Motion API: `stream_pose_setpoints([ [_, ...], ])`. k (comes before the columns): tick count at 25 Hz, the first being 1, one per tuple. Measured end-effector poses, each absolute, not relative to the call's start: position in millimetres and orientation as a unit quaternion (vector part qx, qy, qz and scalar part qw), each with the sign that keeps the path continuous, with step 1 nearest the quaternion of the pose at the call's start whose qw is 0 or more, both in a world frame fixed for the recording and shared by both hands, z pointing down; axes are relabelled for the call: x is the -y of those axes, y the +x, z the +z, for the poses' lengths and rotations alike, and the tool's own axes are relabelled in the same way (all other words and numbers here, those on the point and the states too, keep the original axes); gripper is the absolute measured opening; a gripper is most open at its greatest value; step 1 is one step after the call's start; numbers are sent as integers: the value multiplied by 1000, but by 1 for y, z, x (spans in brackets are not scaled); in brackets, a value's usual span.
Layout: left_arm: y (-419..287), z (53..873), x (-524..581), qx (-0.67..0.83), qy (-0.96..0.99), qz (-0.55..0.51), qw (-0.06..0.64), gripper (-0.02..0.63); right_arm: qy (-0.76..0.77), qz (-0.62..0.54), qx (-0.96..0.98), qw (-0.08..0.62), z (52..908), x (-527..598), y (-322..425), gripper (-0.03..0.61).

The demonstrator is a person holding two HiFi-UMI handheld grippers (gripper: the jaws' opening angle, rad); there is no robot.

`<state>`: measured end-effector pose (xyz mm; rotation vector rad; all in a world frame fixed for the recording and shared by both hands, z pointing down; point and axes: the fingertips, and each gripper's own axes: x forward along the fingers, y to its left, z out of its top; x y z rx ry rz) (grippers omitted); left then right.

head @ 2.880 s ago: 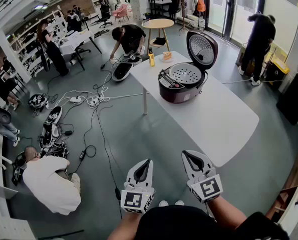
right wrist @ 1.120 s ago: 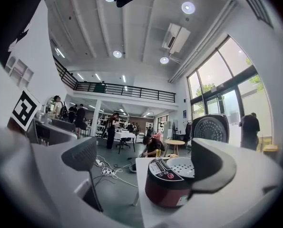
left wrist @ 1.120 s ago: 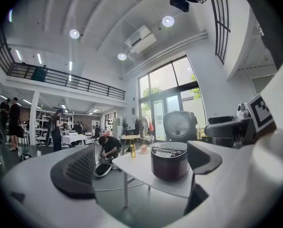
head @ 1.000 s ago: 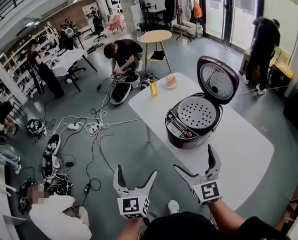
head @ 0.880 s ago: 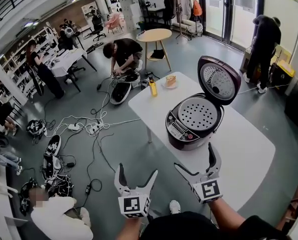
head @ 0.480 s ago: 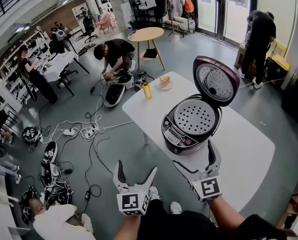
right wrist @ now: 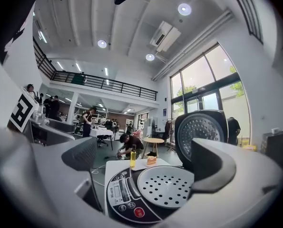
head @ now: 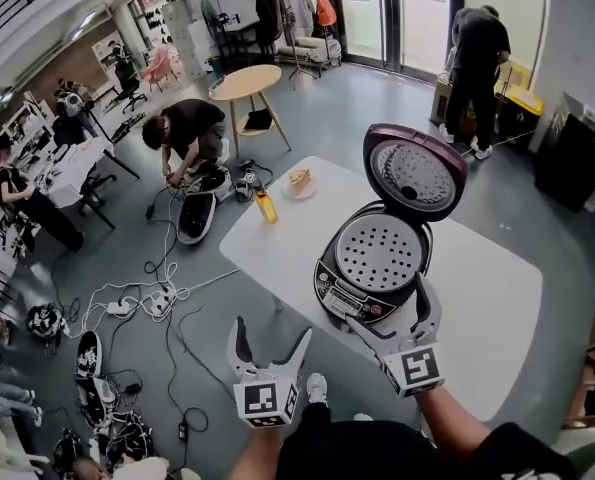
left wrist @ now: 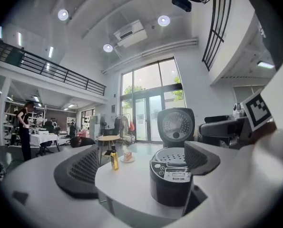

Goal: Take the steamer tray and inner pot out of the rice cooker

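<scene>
on the white table point(head: 482, 298) sits the rice cooker point(head: 349, 290), lid up, steamer tray point(head: 382, 252) in its mouth (inner pot hidden beneath). right gripper point(head: 388, 311) hovers beside it and left gripper point(head: 273, 332) farther off, both gaping and empty. approach step, i judge; next comes pinching the tray's rim.

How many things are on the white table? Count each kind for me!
Cooker: 1
Steamer tray (sitting in the cooker): 1
Yellow bottle: 1
Plate of cake: 1
Total: 4
</scene>
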<state>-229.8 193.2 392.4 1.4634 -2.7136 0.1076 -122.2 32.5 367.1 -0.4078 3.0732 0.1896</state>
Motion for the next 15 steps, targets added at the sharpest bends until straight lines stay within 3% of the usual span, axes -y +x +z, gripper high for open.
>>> stream_pose_setpoints([
  [15,-317,392,-91,781,620,43,56,551,-302,60,-951,-37,371,28,-158,591],
])
